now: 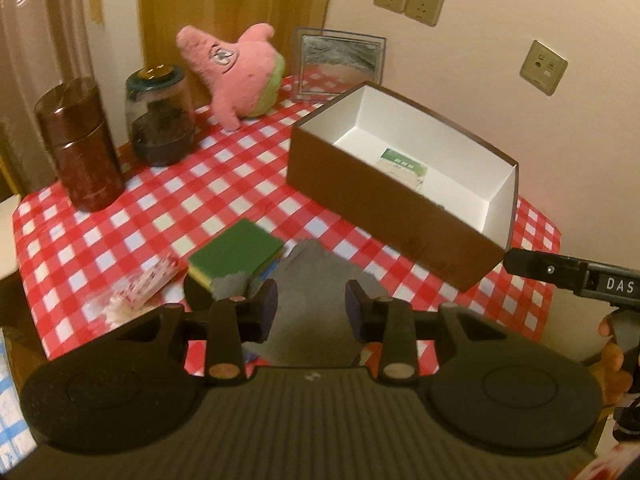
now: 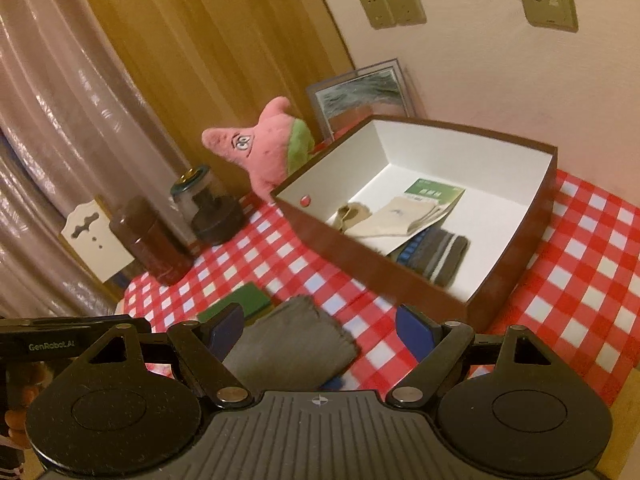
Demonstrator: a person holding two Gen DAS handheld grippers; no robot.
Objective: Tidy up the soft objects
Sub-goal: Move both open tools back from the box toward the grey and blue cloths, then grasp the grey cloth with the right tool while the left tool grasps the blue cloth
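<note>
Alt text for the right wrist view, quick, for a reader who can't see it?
Open right tongs hover over a grey cloth on a red checked tablecloth. Beyond lies a brown box holding socks, a pink starfish plush behind.

The left gripper (image 1: 311, 305) is matte black plastic: a ribbed grey-black body at bottom centre, two round discs at lower left and right, linkage arms with coppery pivot pins, dark blue pads (image 1: 267, 300). The right gripper (image 2: 320, 330) matches, with silver pins. Its side, at right of the left view, reads "DAS".
</note>
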